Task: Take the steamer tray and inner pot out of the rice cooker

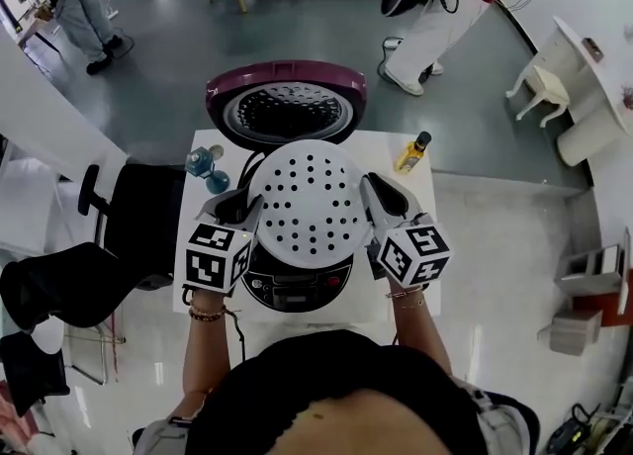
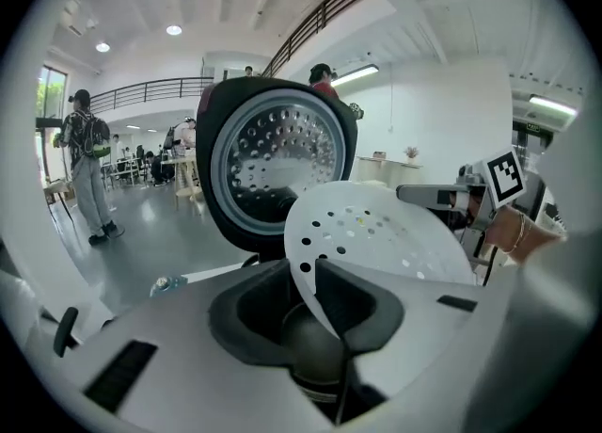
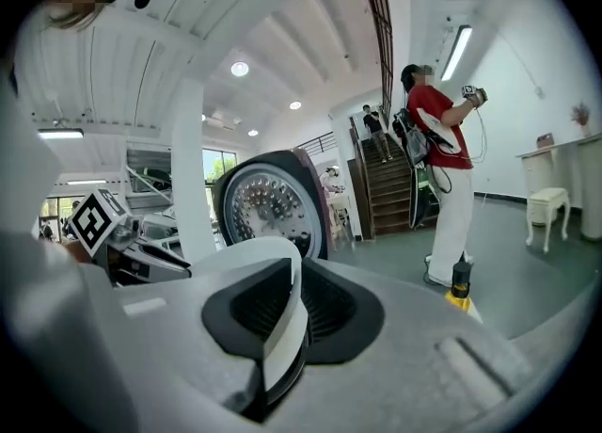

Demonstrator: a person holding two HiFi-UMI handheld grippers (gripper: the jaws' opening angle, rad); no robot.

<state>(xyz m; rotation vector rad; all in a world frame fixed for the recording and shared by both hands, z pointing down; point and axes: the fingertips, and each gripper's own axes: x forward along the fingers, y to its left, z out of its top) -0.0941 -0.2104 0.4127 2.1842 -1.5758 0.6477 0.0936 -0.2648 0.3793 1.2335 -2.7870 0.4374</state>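
The white perforated steamer tray (image 1: 309,201) hangs level above the rice cooker (image 1: 297,293), whose maroon lid (image 1: 287,107) stands open behind it. My left gripper (image 1: 249,214) is shut on the tray's left rim, and my right gripper (image 1: 372,208) is shut on its right rim. In the left gripper view the tray (image 2: 376,233) wedges edge-on between the pads of the left gripper (image 2: 322,295), with the lid (image 2: 273,163) beyond. The right gripper view shows the tray's rim (image 3: 280,323) pinched in the right gripper (image 3: 287,304). The tray hides the inner pot.
The cooker sits on a small white table (image 1: 401,300). A yellow bottle (image 1: 412,153) stands at its back right and a blue object (image 1: 209,170) at its back left. Black chairs (image 1: 119,235) crowd the left side. People stand on the grey floor beyond.
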